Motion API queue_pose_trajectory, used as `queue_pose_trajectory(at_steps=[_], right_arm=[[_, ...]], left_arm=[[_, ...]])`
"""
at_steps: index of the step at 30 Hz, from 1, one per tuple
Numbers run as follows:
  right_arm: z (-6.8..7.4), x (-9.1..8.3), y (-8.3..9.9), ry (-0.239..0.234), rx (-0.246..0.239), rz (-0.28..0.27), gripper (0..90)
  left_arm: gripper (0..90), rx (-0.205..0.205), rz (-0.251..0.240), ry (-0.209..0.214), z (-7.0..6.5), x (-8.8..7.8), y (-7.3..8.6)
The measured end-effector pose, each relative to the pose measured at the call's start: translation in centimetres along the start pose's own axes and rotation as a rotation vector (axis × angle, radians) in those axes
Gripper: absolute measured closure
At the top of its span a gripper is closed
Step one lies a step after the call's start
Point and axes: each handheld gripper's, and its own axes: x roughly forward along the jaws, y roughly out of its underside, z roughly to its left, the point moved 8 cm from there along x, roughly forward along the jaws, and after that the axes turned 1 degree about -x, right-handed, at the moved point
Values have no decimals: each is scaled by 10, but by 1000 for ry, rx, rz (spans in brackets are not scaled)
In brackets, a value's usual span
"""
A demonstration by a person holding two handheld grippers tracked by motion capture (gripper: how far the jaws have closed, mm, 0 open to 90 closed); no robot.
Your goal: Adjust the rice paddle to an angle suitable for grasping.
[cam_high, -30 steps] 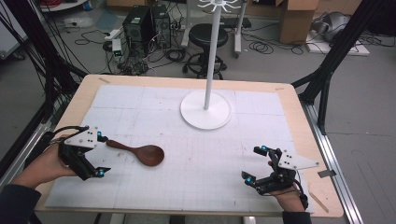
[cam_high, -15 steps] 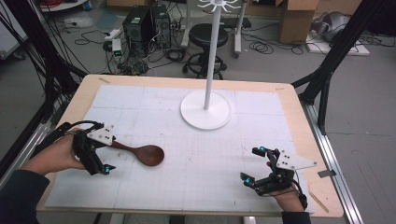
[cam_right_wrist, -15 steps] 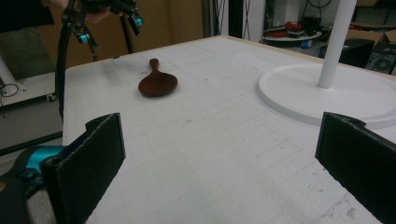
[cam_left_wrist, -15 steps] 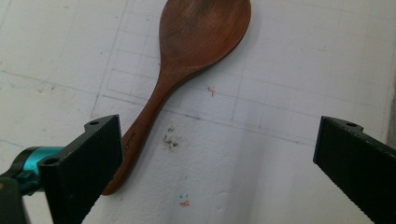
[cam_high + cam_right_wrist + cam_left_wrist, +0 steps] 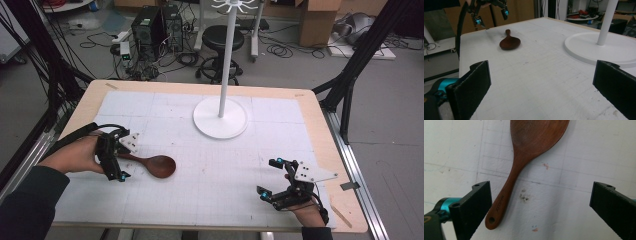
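Two grippers are at work over the white mat, and from the high view very little of the job looks done. The left gripper (image 5: 114, 161) hangs over the handle end of the wooden spoon (image 5: 154, 165), which lies flat on the mat (image 5: 225, 165) at the left side of the table, bowl pointing toward the middle. Its jaws stand apart, one on each side of the handle. The right gripper (image 5: 272, 179) sits near the front right edge, well apart from the spoon, with its jaws spread and nothing between them. A white stand (image 5: 220, 116) rises from its round base at the far middle of the table; hooks at its top are cut off by the frame, so I cannot say for sure that the spoon is meant to hang there.

From the left gripper view, the spoon (image 5: 524, 162) is on the mat, and its handle, with a small hole at the end, lies just beside the left-hand jaw, while the other jaw is well off to the side. The jaws are wide and, as far as I can tell, nothing is pinched yet.

From the right gripper view, its own jaws are open on bare mat; farther off lie the spoon (image 5: 510, 42), the left gripper (image 5: 491, 15) above its handle, and the stand's base (image 5: 599, 50).

My judgement: the approach is made; closing on the handle, lifting and placing all remain.
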Motion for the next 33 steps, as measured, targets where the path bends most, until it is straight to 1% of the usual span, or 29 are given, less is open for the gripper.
queue_pose_trajectory(at_steps=[3, 5, 12, 15, 16, 18, 20, 22, 25, 27, 28, 29, 31, 32, 33], right_arm=[[0, 1, 1, -2, -4, 4, 5], [1, 1, 1, -4, 0, 7, 5], [1, 2, 2, -5, -2, 8, 5], [1, 2, 3, -5, -1, 8, 5], [1, 2, 3, -9, 2, 10, 5], [1, 2, 3, -9, 0, 11, 5], [1, 3, 4, -8, -2, 11, 5], [1, 3, 4, -10, 1, 13, 5], [1, 3, 4, -9, 0, 14, 5], [1, 3, 5, -10, 0, 17, 5], [1, 3, 5, -9, 1, 18, 5], [1, 3, 5, -9, 1, 17, 5], [1, 3, 4, -10, 3, 12, 5], [1, 2, 4, -9, 3, 11, 5], [1, 2, 4, -7, -1, 10, 5]], left_arm=[[79, 15, 37, 5, 4, 5, -2], [94, 29, 63, -2, 7, 8, -3], [156, 34, 124, -7, 14, 23, 0], [185, 25, 128, -15, 18, 27, 1], [202, 28, 138, -19, 19, 28, 2], [238, 33, 143, -13, 21, 31, 2], [253, 31, 144, -14, 22, 33, 2], [289, 38, 151, -8, 23, 35, 2], [340, 50, 160, -12, 24, 38, 2], [375, 68, 168, -17, 24, 39, -1], [397, 66, 168, -13, 24, 39, -3], [414, 76, 168, -18, 25, 40, -5], [431, 86, 182, -20, 26, 41, -7], [436, 83, 185, -23, 26, 42, -7], [461, 85, 190, -20, 26, 44, -8]])
